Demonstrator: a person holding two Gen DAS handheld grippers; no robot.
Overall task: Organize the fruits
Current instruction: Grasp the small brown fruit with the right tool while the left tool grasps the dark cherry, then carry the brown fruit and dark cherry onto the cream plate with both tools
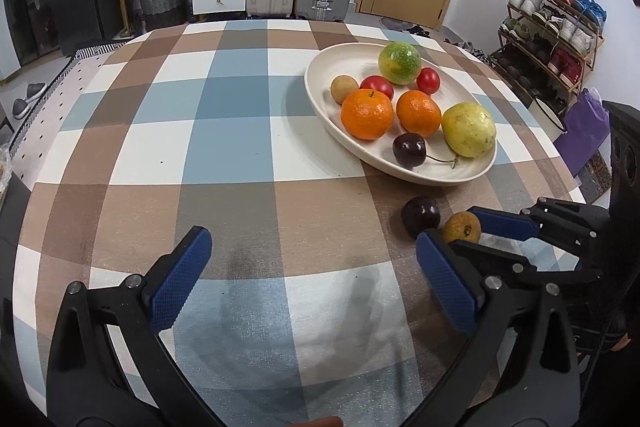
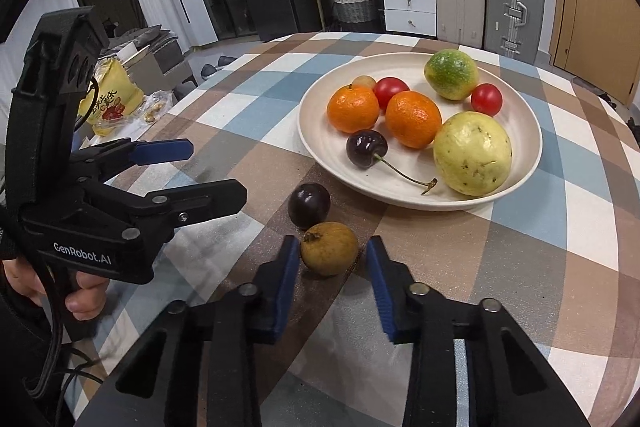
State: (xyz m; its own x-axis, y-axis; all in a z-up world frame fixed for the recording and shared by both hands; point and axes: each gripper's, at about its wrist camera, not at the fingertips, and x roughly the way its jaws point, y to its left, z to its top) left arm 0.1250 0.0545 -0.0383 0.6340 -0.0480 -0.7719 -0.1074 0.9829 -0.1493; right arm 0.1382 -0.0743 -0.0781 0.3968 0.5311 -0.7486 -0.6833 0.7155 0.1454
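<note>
Your right claw brackets a loose longan just short of the plate, jaws spread.

Left wrist view: your left claw (image 1: 312,267) hangs spread and empty over the table's near middle, while the right claw (image 1: 452,227) flanks the brown longan (image 1: 462,227), itself touching a dark plum (image 1: 420,217). Right wrist view: the longan (image 2: 329,247) sits between the right claw (image 2: 332,261) fingers, untouched, its stem scar facing up and left; it is near-round, with no clear long axis. Close off-centre and it may roll, knocking the plum (image 2: 309,200) toward the plate (image 2: 532,147).
</note>
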